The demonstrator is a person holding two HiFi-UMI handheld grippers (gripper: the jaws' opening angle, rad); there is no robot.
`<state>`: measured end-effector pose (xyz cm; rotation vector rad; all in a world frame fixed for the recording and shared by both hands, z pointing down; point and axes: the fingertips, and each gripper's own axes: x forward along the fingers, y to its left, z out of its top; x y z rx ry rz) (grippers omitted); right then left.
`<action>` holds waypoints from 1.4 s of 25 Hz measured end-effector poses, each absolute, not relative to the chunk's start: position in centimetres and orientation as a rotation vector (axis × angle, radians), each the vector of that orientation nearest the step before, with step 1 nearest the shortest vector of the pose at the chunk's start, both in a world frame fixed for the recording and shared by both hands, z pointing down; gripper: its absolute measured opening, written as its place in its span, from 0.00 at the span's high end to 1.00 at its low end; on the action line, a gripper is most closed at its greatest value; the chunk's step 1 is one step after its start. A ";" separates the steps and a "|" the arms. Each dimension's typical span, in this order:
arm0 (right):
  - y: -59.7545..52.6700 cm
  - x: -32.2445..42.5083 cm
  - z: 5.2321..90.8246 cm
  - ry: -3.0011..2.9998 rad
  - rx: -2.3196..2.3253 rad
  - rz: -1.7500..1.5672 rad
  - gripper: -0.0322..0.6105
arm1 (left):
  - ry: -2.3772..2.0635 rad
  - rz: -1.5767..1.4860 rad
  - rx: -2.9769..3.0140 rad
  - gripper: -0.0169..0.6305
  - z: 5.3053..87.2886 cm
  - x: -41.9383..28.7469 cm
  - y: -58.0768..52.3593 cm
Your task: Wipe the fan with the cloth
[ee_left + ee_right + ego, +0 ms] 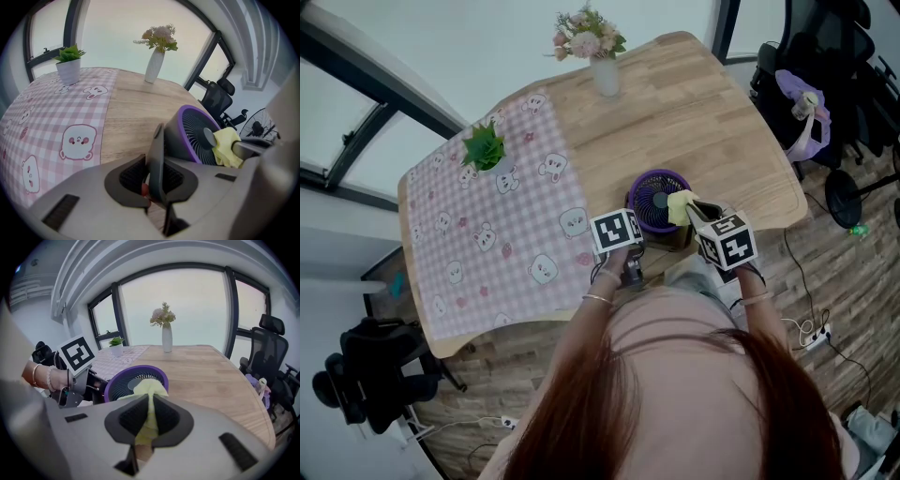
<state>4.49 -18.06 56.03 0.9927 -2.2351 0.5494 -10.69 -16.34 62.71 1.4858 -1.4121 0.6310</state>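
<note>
Right gripper point(149, 417) pinches the yellow cloth point(150, 389) tight, and we have its free end on the grille of the fan point(657, 200), just right of centre in the head view, near the table point(703, 103) edge. Left gripper point(157, 157) is clamped on a dark flat part of the fan, probably its stand. We judge wiping underway at the hub, with the rim and sides left.

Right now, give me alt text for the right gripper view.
The right tool grips a yellow cloth that lies on the grille of the purple-rimmed fan. It sits on a wooden table; a flower vase stands behind.
</note>
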 end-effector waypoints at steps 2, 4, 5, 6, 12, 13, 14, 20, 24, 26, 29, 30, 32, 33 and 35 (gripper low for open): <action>-17.7 4.4 56.0 -2.237 0.993 0.550 0.91 | -1.407 0.617 1.485 0.89 62.7 -10.7 -16.3; -17.4 4.3 56.0 -2.239 0.990 0.549 0.91 | -1.402 0.602 1.483 0.89 62.7 -10.7 -16.3; -17.3 4.2 56.0 -2.240 0.987 0.547 0.91 | -1.402 0.599 1.482 0.89 62.7 -10.7 -16.3; -17.1 4.1 55.9 -2.241 0.984 0.546 0.91 | -1.403 0.597 1.482 0.89 62.6 -10.7 -16.3; -16.1 3.6 55.8 -2.255 0.961 0.546 0.91 | -1.407 0.582 1.481 0.88 62.5 -10.7 -16.3; -15.9 3.4 55.8 -2.257 0.952 0.544 0.91 | -1.406 0.581 1.480 0.88 62.5 -10.7 -16.3; -15.8 3.2 55.8 -2.259 0.943 0.539 0.91 | -1.405 0.579 1.478 0.88 62.5 -10.7 -16.3; -15.4 2.8 56.0 -2.267 0.919 0.525 0.91 | -1.412 0.574 1.479 0.88 62.6 -10.7 -16.4; -14.8 2.3 56.0 -2.277 0.885 0.517 0.91 | -1.413 0.570 1.478 0.88 62.7 -10.7 -16.3; -14.5 1.9 55.9 -2.284 0.866 0.515 0.91 | -1.412 0.570 1.478 0.88 62.6 -10.7 -16.2; -14.2 1.4 55.8 -2.296 0.830 0.505 0.91 | -1.411 0.571 1.479 0.88 62.6 -10.7 -16.3; -14.2 1.2 55.8 -2.299 0.818 0.498 0.91 | -1.411 0.571 1.479 0.88 62.6 -10.7 -16.3; -14.1 0.9 55.8 -2.305 0.797 0.488 0.91 | -1.410 0.570 1.478 0.88 62.6 -10.7 -16.3; -14.0 0.8 55.8 -2.308 0.786 0.485 0.91 | -1.409 0.569 1.476 0.88 62.7 -10.7 -16.3; -13.8 0.5 55.9 -2.313 0.765 0.477 0.91 | -1.405 0.567 1.475 0.88 62.7 -10.7 -16.3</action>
